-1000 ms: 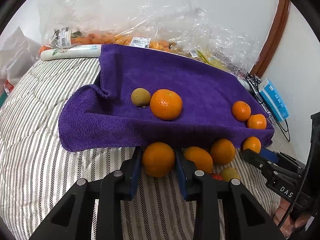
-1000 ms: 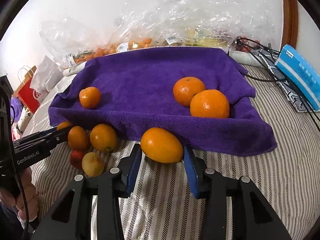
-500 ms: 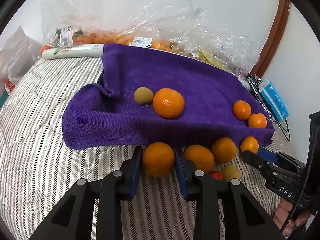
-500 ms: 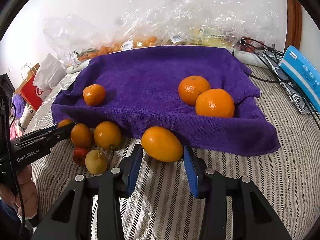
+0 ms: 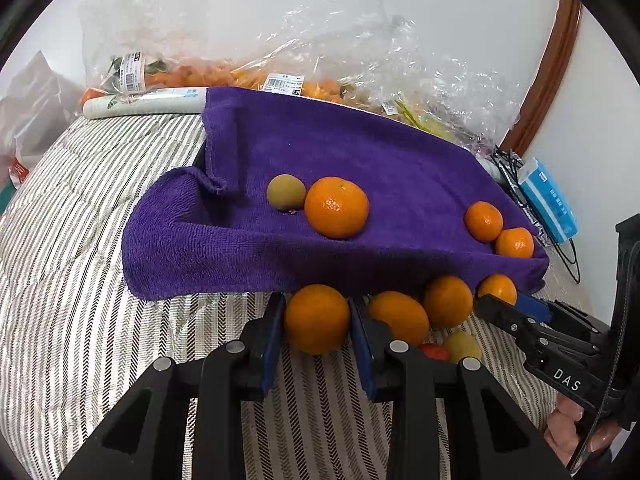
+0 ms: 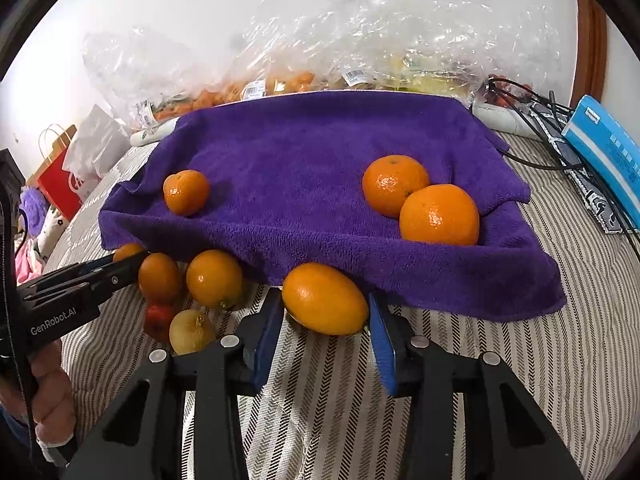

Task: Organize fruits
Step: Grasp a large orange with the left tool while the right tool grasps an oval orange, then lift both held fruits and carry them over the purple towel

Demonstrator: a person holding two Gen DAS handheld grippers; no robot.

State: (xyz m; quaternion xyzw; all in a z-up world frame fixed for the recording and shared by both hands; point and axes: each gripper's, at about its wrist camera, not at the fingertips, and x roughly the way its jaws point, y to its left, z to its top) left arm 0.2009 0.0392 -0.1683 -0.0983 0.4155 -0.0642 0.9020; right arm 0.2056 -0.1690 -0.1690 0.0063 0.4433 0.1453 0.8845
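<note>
My left tongs [image 5: 317, 330] clamp a round orange [image 5: 317, 318] and my right tongs [image 6: 325, 320] an oval one [image 6: 325, 298], both at the purple towel's [image 6: 320, 160] near edge. Three oranges lie on the towel in the right view; crinkled produce bags [image 6: 360, 52] crowd its far edge.

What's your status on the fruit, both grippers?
Left gripper shut on a round orange. Right gripper shut on an oval orange. Purple towel just ahead, path clear.

purple towel [image 5: 360, 152], orange fruits [image 5: 336, 207], striped bedcover [image 5: 80, 280]

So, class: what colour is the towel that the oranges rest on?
The towel is deep purple, plain with no pattern; the right wrist view shows it best.
</note>
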